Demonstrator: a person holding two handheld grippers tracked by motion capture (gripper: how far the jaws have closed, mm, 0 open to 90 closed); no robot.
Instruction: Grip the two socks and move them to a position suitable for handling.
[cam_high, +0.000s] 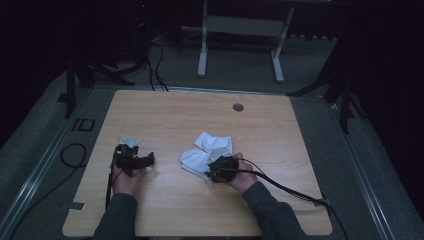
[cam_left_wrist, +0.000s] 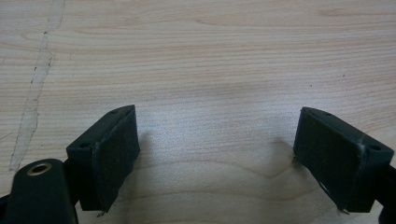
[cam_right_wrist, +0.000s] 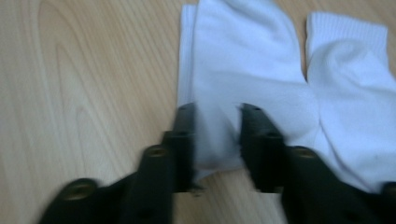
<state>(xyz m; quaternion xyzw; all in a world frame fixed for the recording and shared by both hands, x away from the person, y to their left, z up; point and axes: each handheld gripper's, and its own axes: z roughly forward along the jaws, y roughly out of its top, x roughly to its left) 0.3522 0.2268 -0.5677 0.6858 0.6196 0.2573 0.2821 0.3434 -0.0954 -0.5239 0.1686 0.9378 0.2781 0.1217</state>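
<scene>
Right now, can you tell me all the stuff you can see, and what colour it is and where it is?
socks: two, white, lying side by side and touching on the table, right of the middle
table: one, light wood, under everything
round cap: one, grey, set in the table top near the far edge
frame: one, pale grey, on the floor past the table
cables: a few, black, on the floor at far left
left tongs: one, black, jaws wide apart over bare wood, holding nothing
right tongs: one, black, jaws on either side of one sock's end; the picture is blurred, so the grip is unclear
hands: two, each holding tongs, at the near edge
</scene>
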